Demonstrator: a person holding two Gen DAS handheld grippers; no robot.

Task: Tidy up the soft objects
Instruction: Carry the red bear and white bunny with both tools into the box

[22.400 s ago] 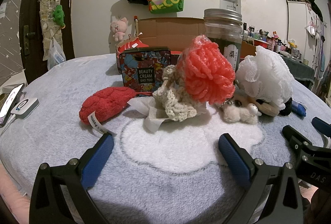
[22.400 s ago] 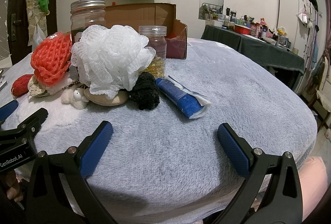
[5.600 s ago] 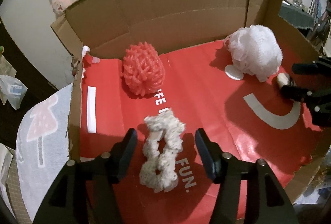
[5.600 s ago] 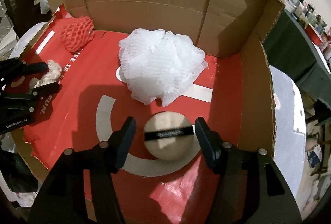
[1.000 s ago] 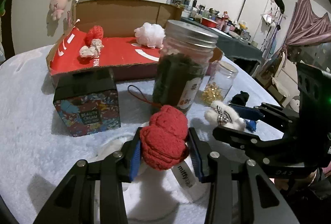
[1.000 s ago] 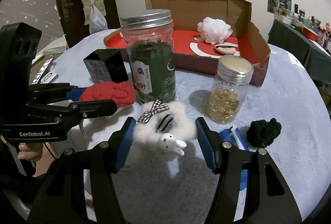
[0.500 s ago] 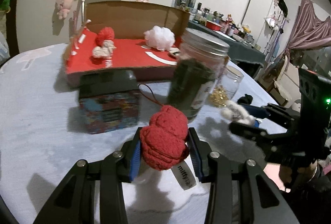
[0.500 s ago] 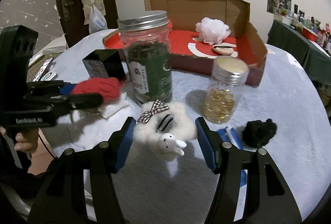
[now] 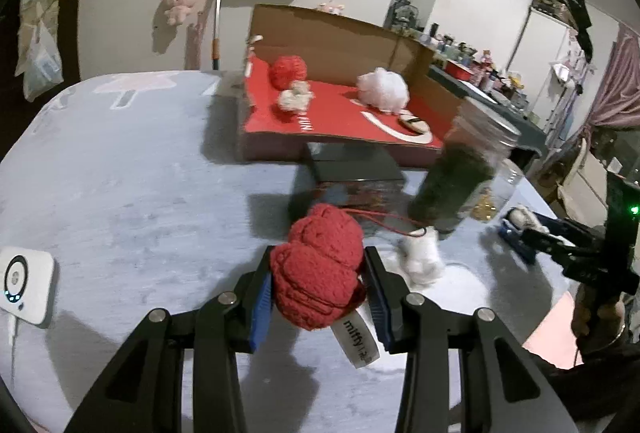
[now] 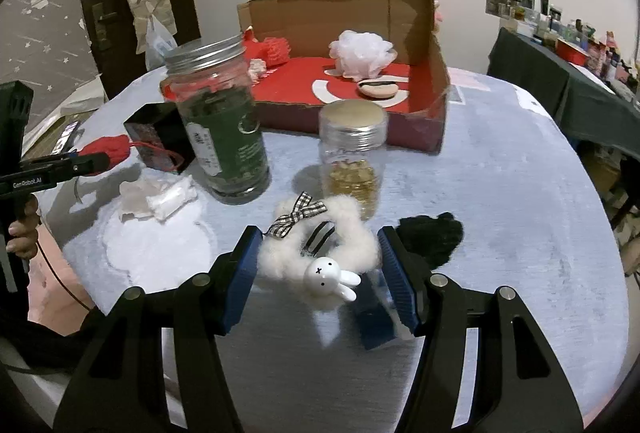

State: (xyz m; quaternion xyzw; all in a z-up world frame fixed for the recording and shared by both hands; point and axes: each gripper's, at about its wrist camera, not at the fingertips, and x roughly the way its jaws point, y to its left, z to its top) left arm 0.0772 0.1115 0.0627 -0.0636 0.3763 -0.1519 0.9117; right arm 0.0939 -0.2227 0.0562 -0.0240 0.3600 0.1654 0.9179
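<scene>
- My left gripper is pinching the red knitted scrunchie between its blue pads, held clear above the grey fleece-covered bench; a white "miffy" tag hangs from the scrunchie's underside
- My right gripper is clamped on the white fluffy scrunchie, which carries a checked bow and a small white rabbit charm
- From the right wrist view I see the left gripper off to the left with the red scrunchie in it
- The cardboard box with a red floor sits at the far side of the bench; inside it lie a red mesh puff, a cream crocheted scrunchie, a white mesh puff and a round beige pad
- In front of the box stand a tall jar of dark green contents and a smaller jar of golden capsules; a dark patterned tin sits just left of the tall jar
- A black fuzzy scrunchie lies on the bench just right of my right gripper, and a blue packet lies under that gripper
- Crumpled white tissue rests near the tall jar's base
- A small white device lies at the bench's left edge
</scene>
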